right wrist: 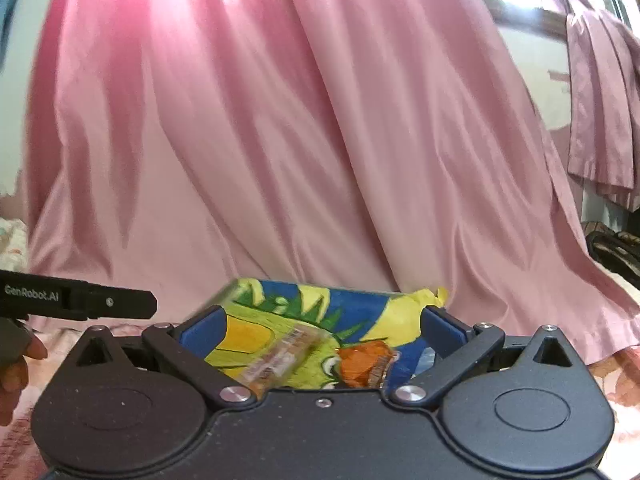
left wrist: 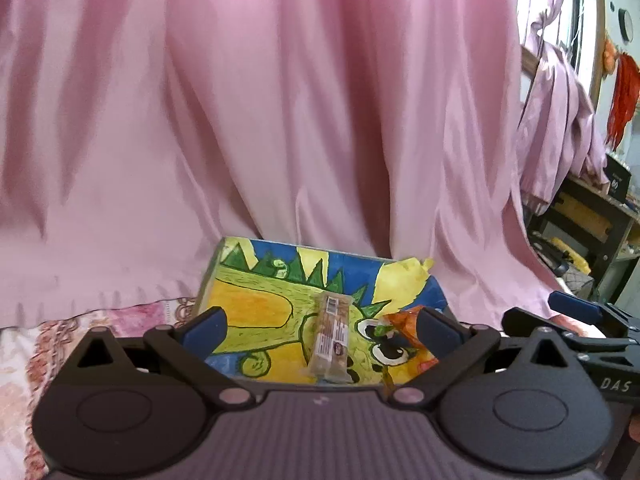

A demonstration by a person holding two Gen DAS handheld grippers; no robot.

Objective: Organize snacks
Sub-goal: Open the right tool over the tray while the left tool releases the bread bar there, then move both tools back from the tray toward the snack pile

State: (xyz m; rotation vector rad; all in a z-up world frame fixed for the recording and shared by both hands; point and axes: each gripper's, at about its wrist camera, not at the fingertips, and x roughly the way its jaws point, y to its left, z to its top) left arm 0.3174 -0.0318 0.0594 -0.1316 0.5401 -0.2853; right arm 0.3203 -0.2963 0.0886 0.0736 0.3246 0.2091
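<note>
My left claw [left wrist: 322,326], black with blue finger pads [left wrist: 206,324], stands spread wide and pinches nothing. Beyond it lies a flat rectangular box painted with a green-and-yellow cartoon dinosaur on blue [left wrist: 256,308], resting on a floral pink-and-white cloth [left wrist: 36,344] against a hanging pink satin curtain [left wrist: 280,120]. A slim clear-wrapped brown snack bar [left wrist: 331,338] lies lengthwise near the middle of the box's top. Just to its right, toward the box's right edge, sits a crumpled orange snack packet [left wrist: 402,326]. My right claw [right wrist: 322,326], likewise spread wide and empty, hovers before the same box [right wrist: 360,312], bar [right wrist: 282,354] and packet [right wrist: 366,362].
</note>
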